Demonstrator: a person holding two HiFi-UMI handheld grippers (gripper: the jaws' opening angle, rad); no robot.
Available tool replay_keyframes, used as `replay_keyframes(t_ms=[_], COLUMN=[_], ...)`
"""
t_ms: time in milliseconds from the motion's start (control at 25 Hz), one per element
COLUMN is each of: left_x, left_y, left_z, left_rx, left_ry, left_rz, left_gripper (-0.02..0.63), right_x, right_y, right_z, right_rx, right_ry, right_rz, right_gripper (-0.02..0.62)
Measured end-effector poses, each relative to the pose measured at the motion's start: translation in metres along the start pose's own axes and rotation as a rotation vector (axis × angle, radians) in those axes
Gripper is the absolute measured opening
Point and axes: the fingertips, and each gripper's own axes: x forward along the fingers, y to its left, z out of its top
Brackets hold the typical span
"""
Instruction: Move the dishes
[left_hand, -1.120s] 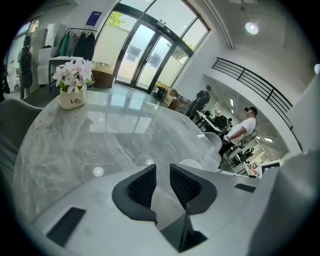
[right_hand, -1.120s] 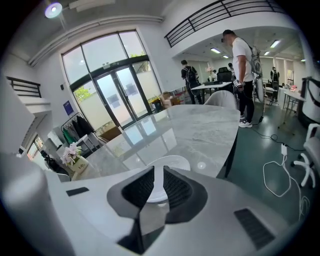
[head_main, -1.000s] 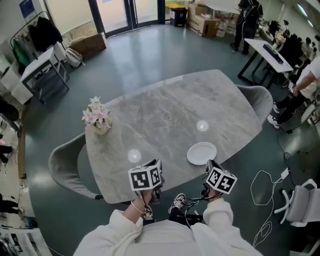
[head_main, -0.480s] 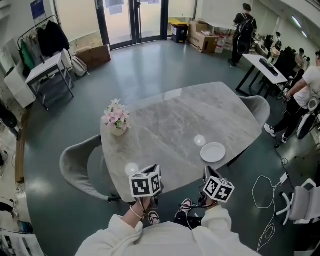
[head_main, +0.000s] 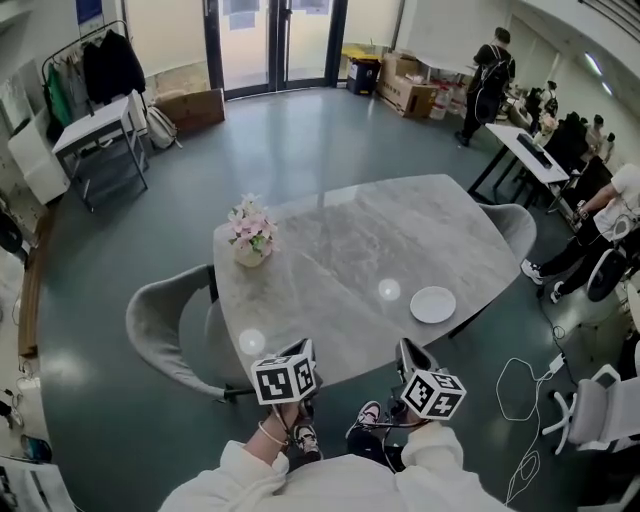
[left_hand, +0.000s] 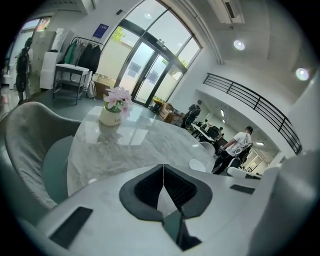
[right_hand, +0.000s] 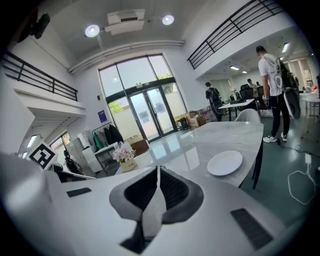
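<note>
Marble tabletop w/ white plate. L hand-held gripper jaws just closed, empty; R hand-held gripper jaws together, empty.

Big open hall, daylight on a glossy floor

Beyond my fingers a grey marble table stands on dark teal floor; a grey chair left of them, glass doors far ahead, a clothes rack far left, round ceiling lights above.

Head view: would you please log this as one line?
left gripper just closed, empty | right gripper shut | plate on table
</note>
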Motion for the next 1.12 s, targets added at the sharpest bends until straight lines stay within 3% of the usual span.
replay_keyframes(t_ms=[160, 320, 520, 800, 1120], left_x=[-0.009, -0.015, -0.017, -0.013, -0.003], left_y=[-0.003, -0.017, -0.024, -0.055, -0.1], left_z=[0.009, 0.012, 0.004, -0.024, -0.04], left_rx=[0.019, 0.053, 0.096, 0.143, 0.18], left_ry=[-0.035, -0.087, -0.094, -0.066, -0.06], left_rz=[-0.002, -0.021, 0.02, 0.075, 0.114], left_gripper=[0.009, 0.009, 0.009, 0.009, 0.009], right_x=[-0.005, -0.005, -0.007, -0.018, -0.032], right_y=[0.024, 0.035, 0.044, 0.01, -0.018], right_z=[0.001, -0.009, -0.014, -0.032, -0.025], right_rx=[-0.052, -0.036, -0.067, -0.037, -0.053], right_ry=[0.018, 0.046, 0.058, 0.127, 0.146], right_rz=[0.031, 0.07, 0.125, 0.061, 0.098], right_gripper=[0.071, 0.071, 0.071, 0.071, 0.071])
